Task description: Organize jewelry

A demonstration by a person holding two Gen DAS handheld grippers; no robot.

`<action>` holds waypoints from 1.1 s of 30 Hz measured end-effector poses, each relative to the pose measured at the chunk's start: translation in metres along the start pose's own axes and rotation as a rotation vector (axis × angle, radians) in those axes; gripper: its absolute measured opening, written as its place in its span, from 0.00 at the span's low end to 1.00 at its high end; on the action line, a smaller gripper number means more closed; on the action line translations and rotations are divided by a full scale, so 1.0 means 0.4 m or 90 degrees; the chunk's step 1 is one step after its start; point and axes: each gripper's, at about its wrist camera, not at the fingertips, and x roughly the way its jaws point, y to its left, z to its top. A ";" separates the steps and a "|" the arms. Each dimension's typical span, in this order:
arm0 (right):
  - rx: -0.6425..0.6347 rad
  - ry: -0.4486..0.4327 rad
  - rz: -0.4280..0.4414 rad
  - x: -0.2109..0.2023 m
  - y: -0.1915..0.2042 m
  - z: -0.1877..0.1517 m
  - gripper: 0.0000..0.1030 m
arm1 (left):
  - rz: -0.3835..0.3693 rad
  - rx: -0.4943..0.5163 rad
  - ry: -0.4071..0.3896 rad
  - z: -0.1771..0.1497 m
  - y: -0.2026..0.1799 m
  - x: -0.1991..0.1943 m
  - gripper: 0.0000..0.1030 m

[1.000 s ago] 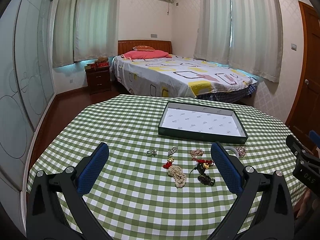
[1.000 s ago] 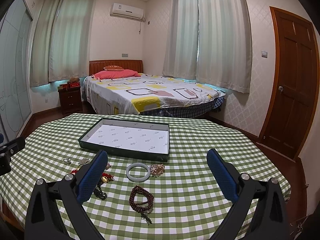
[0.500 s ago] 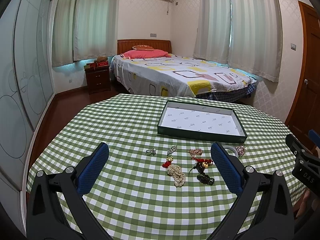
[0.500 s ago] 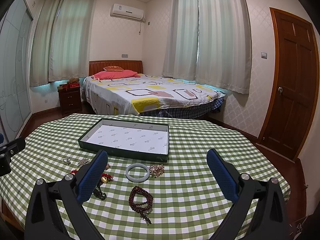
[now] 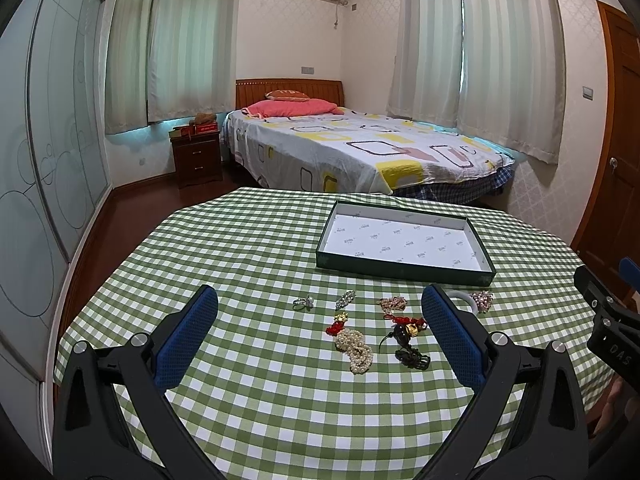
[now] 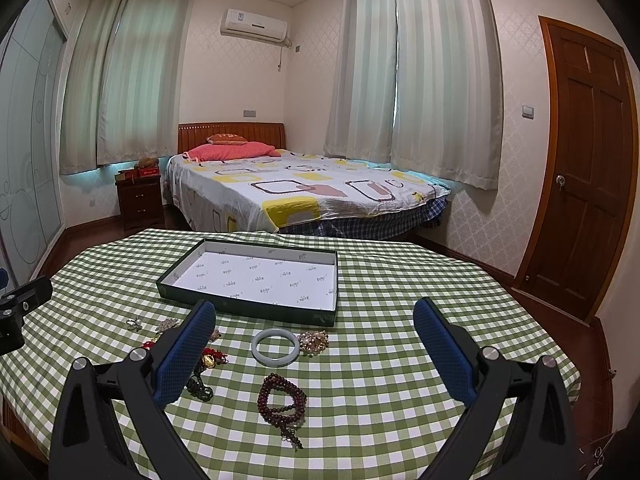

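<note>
Both the left gripper [image 5: 320,332] and right gripper [image 6: 314,344] are hovering wide open, holding nothing. Jewelry [image 5: 354,350] is lying before the empty tray [image 6: 244,306]; tangled strands risk snagging neighbours during pickup.

Soft, even daylight through the curtains [image 6: 442,80]; sharp focus, strong fisheye bending, dark corners.

Left wrist view: the pale bangle [image 5: 460,298] is mostly hidden behind the left gripper's [image 5: 320,332] right finger [image 5: 452,336]; only an arc shows. The right gripper [image 5: 612,332] is cut off by the right edge. Right wrist view: the right gripper's [image 6: 314,350] left finger [image 6: 184,354] covers part of the red and gold charm [image 6: 212,358] and dark cord [image 6: 198,388]. The small brooch [image 6: 134,323] is too small to identify.
</note>
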 end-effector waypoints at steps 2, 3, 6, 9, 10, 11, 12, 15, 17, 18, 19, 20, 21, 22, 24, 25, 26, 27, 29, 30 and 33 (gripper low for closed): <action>0.000 -0.001 0.000 -0.001 0.001 -0.002 0.94 | 0.000 -0.002 0.000 0.000 0.001 0.000 0.96; 0.000 -0.001 0.000 0.000 -0.001 -0.001 0.94 | 0.000 -0.002 0.000 0.000 0.001 0.000 0.96; -0.001 -0.001 0.000 0.000 0.000 -0.001 0.94 | 0.000 -0.001 0.000 0.000 0.000 0.000 0.96; 0.000 -0.001 0.000 -0.001 0.001 -0.002 0.94 | 0.000 -0.002 0.000 0.000 0.000 0.000 0.96; 0.000 -0.001 0.000 0.000 0.001 -0.001 0.94 | 0.000 -0.001 0.000 0.000 0.000 0.000 0.96; -0.001 -0.002 0.000 0.000 0.001 -0.001 0.94 | -0.001 -0.002 -0.001 0.000 -0.001 0.000 0.96; -0.001 -0.001 0.000 -0.001 0.002 -0.002 0.94 | -0.001 -0.001 -0.001 0.000 -0.001 0.000 0.96; -0.001 -0.001 0.000 -0.001 0.002 -0.003 0.94 | -0.001 -0.002 0.000 0.000 -0.001 0.000 0.96; -0.001 -0.002 0.000 -0.001 0.002 -0.003 0.94 | -0.002 -0.001 0.000 0.000 -0.003 0.000 0.96; -0.001 -0.002 -0.001 -0.001 0.002 -0.003 0.94 | -0.001 -0.001 0.000 0.000 -0.003 0.000 0.96; -0.001 -0.002 0.000 -0.001 0.002 -0.003 0.94 | -0.001 -0.001 0.000 0.000 -0.003 0.000 0.96; -0.001 -0.002 0.000 -0.001 0.002 -0.004 0.94 | -0.002 -0.002 0.000 -0.001 -0.003 -0.001 0.96; -0.001 -0.002 0.000 0.000 0.002 -0.003 0.94 | -0.001 -0.002 0.000 -0.001 -0.003 -0.001 0.96; -0.001 -0.002 0.000 -0.001 0.003 -0.004 0.94 | -0.001 -0.002 -0.001 -0.001 -0.003 -0.001 0.96; -0.001 -0.001 0.000 -0.001 0.004 -0.004 0.94 | -0.001 -0.001 -0.001 -0.001 -0.003 0.000 0.96; -0.002 -0.002 0.000 -0.001 0.004 -0.004 0.94 | -0.002 -0.001 0.000 -0.001 -0.003 0.000 0.96; -0.002 -0.002 0.000 -0.001 0.004 -0.005 0.94 | -0.002 -0.001 0.000 -0.001 -0.002 0.000 0.96; -0.002 -0.001 0.000 -0.001 0.004 -0.005 0.94 | -0.002 -0.001 0.001 -0.002 -0.004 0.000 0.96; -0.002 0.000 0.001 0.001 0.004 -0.006 0.94 | -0.005 -0.001 0.002 -0.005 -0.005 0.005 0.96; -0.002 0.001 0.002 0.004 0.004 -0.008 0.94 | -0.006 -0.002 0.003 -0.007 -0.005 0.008 0.96; -0.003 0.003 0.006 0.016 0.005 -0.019 0.94 | -0.010 -0.001 0.003 -0.014 -0.006 0.022 0.96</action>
